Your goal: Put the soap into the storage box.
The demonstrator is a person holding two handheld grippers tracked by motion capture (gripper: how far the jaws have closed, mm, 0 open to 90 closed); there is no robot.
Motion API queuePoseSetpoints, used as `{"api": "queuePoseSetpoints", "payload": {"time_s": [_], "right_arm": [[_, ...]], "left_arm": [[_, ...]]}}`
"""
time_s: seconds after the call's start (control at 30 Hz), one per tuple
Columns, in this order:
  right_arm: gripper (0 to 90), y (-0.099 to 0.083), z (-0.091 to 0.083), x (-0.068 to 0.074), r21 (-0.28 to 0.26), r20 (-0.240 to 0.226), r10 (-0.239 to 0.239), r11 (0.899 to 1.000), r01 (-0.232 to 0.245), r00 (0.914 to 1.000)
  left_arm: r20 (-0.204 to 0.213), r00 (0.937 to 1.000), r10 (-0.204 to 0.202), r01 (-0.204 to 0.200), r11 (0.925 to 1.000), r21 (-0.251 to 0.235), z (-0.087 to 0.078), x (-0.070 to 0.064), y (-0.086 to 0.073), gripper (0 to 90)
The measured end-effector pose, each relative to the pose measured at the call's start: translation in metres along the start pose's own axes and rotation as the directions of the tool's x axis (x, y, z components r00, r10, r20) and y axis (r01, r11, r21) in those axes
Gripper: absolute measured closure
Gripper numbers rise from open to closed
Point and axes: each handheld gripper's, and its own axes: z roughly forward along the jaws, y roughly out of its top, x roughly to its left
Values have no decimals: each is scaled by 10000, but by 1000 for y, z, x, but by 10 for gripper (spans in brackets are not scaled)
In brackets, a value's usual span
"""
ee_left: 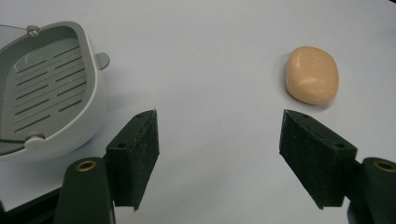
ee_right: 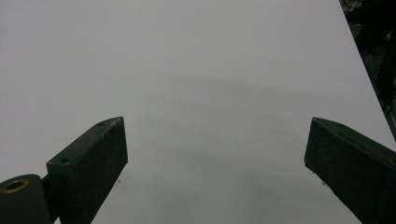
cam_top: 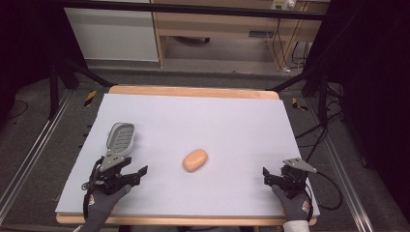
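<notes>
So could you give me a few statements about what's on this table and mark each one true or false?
1. The soap bar lies inside the soap dish. False: it lies on the bare white table cover, apart from the dish.
2. The left hand-held gripper has its jaws open. True.
3. The right hand-held gripper is clamped on the soap. False: it is open and holds nothing.
4. The soap dish is grey with a slotted floor. True.
5. The dish sits nearer the left hand-held gripper than the right. True.
</notes>
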Motion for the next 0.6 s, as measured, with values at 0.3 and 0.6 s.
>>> {"api": "queuePoseSetpoints", "payload": {"time_s": [0.3,0.6], "right_arm": [[59,2,-1,1,-39,-27,-83,10000,83,10000],[59,2,0,3,-21,-116,-150,9999,150,9998]], "left_arm": [[229,9992,325,-325,9995,3,4,-8,17,267],[539,9974,488,-484,9988,-87,13,-23,35,264]]}}
